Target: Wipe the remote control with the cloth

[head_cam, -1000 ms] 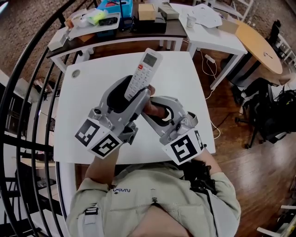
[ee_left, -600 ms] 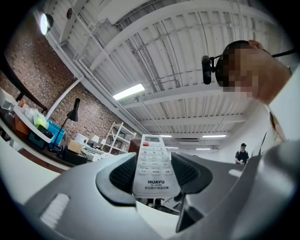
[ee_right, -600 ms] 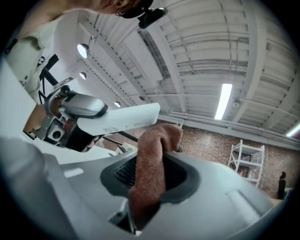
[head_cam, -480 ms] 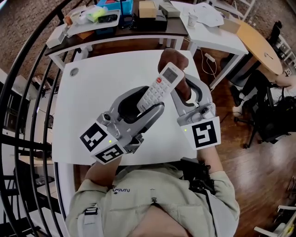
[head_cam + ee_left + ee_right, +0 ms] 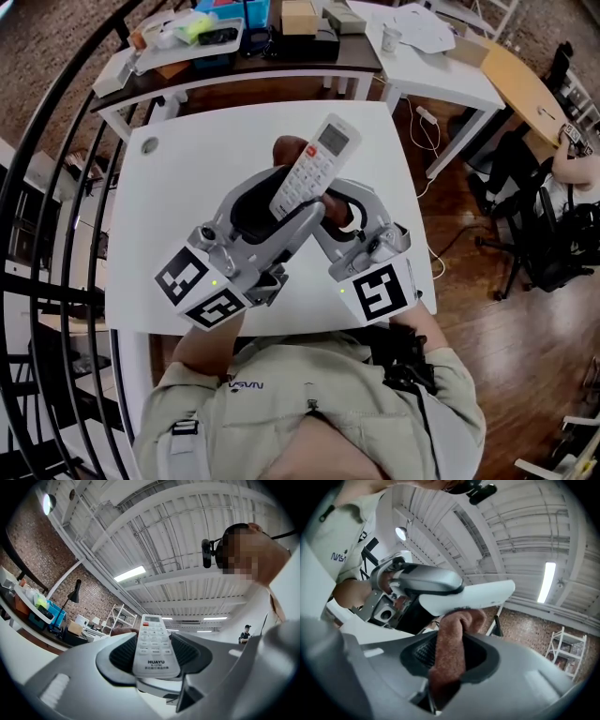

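Note:
A white remote control (image 5: 314,164) with a red button near its screen stands tilted up over the white table (image 5: 187,187). My left gripper (image 5: 286,202) is shut on its lower end; in the left gripper view the remote (image 5: 153,646) sits between the ribbed pads. My right gripper (image 5: 328,214) is shut on a brown cloth (image 5: 289,148), which shows behind the remote's left edge. In the right gripper view the cloth (image 5: 450,653) rises from the jaws and presses against the remote's pale underside (image 5: 473,597).
A cluttered side table (image 5: 234,42) stands beyond the white table. A black railing (image 5: 56,187) curves along the left. A round wooden table (image 5: 525,89) and dark chairs (image 5: 553,244) are at the right. A small round disc (image 5: 149,146) lies at the table's far left.
The right gripper with the cloth has come back from the remote's right side, left and toward me, to under the remote. The remote's top has swung slightly left.

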Demonstrator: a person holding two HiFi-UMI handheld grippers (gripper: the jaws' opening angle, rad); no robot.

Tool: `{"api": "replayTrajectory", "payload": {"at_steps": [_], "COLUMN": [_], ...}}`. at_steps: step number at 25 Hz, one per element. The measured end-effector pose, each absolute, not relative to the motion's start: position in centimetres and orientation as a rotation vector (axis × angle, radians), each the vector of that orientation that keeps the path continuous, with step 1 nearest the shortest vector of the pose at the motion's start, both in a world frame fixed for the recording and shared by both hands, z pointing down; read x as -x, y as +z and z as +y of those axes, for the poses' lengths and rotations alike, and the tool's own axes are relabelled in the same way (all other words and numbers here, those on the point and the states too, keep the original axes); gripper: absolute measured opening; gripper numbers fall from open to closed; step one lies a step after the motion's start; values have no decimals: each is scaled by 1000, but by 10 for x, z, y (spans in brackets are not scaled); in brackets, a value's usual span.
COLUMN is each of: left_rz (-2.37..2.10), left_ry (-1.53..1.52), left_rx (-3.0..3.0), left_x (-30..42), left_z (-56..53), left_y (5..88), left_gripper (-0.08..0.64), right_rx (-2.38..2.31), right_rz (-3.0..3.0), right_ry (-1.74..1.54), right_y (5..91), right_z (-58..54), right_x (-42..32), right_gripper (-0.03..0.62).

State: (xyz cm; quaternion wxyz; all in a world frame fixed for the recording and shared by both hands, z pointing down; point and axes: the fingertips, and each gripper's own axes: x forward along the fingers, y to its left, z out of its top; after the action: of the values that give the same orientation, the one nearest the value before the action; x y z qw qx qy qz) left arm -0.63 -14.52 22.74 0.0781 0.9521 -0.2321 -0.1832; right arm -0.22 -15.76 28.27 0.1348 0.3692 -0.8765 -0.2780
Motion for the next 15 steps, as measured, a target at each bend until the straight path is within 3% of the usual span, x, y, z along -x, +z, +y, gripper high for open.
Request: {"api": "replayTrajectory", "payload": {"at_steps": [9,15], "left_rz": [-765,-775], "left_ry": [-570,-570], "left_rx": [-2848,-2854], "left_x": [18,19], "left_z": [-149,-147], "left_y": [227,225], "left_gripper": [242,242], "right_rx": [-964,-1070], "right_rz": [-2561,-2535], "right_ry": [-826,-823], "right_y": [292,281], "right_z": [-141,-155], "right_x": [25,2], "right_gripper": [107,107]}}
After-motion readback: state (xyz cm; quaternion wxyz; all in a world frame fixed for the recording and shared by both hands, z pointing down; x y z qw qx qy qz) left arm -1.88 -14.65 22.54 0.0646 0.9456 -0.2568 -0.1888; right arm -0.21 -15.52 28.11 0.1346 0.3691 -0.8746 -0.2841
